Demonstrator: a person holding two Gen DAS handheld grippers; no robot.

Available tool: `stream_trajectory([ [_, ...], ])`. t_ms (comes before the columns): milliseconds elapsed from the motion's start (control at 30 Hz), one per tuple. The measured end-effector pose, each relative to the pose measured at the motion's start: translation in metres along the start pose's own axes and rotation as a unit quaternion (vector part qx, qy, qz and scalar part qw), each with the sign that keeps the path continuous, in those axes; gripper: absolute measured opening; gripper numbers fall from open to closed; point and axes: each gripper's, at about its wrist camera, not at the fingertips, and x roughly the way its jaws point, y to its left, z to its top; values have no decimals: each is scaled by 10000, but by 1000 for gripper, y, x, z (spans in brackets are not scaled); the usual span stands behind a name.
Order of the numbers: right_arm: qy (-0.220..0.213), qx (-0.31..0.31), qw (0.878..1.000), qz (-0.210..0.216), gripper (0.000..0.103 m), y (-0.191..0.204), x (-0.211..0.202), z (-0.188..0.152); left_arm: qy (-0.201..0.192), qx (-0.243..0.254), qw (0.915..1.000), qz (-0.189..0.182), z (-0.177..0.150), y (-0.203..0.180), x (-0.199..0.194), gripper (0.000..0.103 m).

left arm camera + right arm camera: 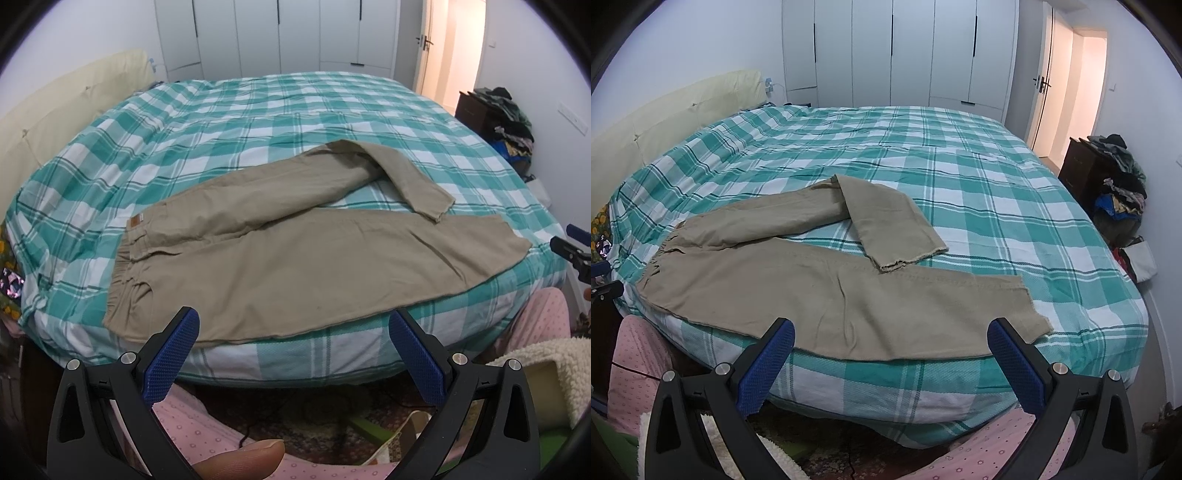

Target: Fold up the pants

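We hold our left gripper (pixel 294 328) and right gripper (pixel 891 339) with blue-padded jaws spread apart, empty, just short of the near bed edge. The tan cotton pants (pixel 280 258) lie flat on the green-and-white checked bedsheet (pixel 258 110), waistband left, far leg folded back.

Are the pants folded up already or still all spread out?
Mostly spread out. The pants lie flat on the bed; only the far leg is bent back on itself.

One pair of pants (pixel 295 258), one bed (pixel 221 122), two claws, one wardrobe (pixel 897 51), one headboard (pixel 55 110)
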Motion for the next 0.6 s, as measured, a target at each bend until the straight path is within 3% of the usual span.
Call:
stream_trajectory([
  [600,221,-287,9993,-20,103,8,13,-4,245,-79,9997,60,-2,1,10,102],
])
